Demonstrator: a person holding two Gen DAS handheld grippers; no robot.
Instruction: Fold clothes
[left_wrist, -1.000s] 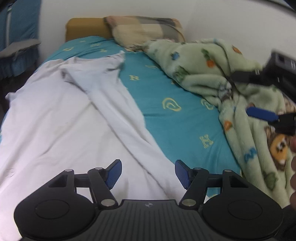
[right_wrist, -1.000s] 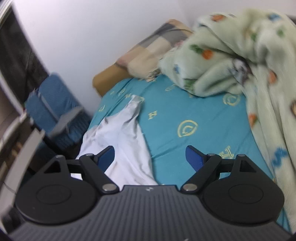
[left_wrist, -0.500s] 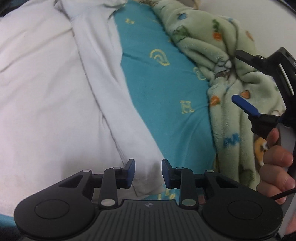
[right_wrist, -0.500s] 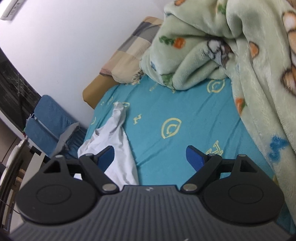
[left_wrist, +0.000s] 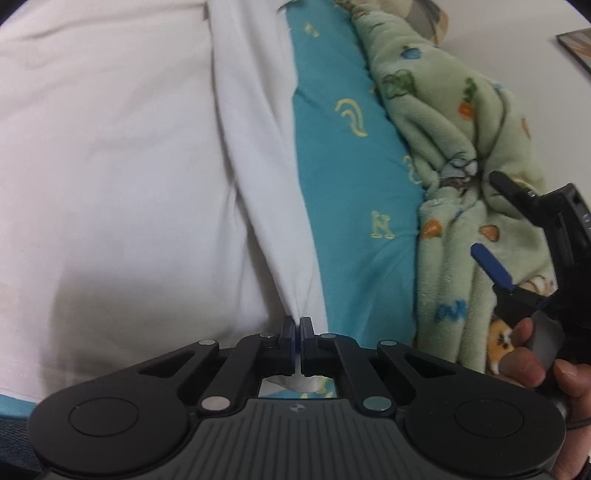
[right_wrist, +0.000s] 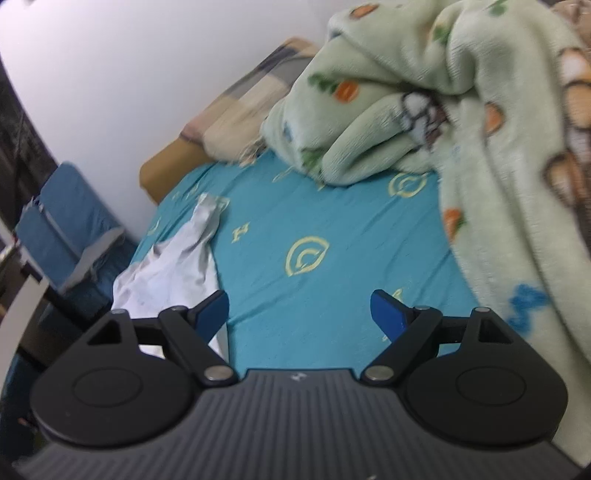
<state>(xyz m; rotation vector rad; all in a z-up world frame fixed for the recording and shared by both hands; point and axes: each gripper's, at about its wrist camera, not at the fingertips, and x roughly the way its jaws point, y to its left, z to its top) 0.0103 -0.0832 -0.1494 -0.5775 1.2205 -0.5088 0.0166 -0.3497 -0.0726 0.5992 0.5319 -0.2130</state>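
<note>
Underfoot, so to speak: teal bedsheet printed with yellow motifs, against a plain white wall. Along the right side, heaped pale-green fleece blanket with cartoon prints; at the head, plaid pillow on a mustard headboard. Beside the bed, blue folding chair. Spread over the sheet's left part, white garment, one long sleeve trailing toward the pillow. Left gripper just closed, pinching a gathered fold of that garment. Right gripper wide apart over bare sheet, holding nothing; hand on its handle. Garment's far edges cut off by the frame; blanket prints blurred.
</note>
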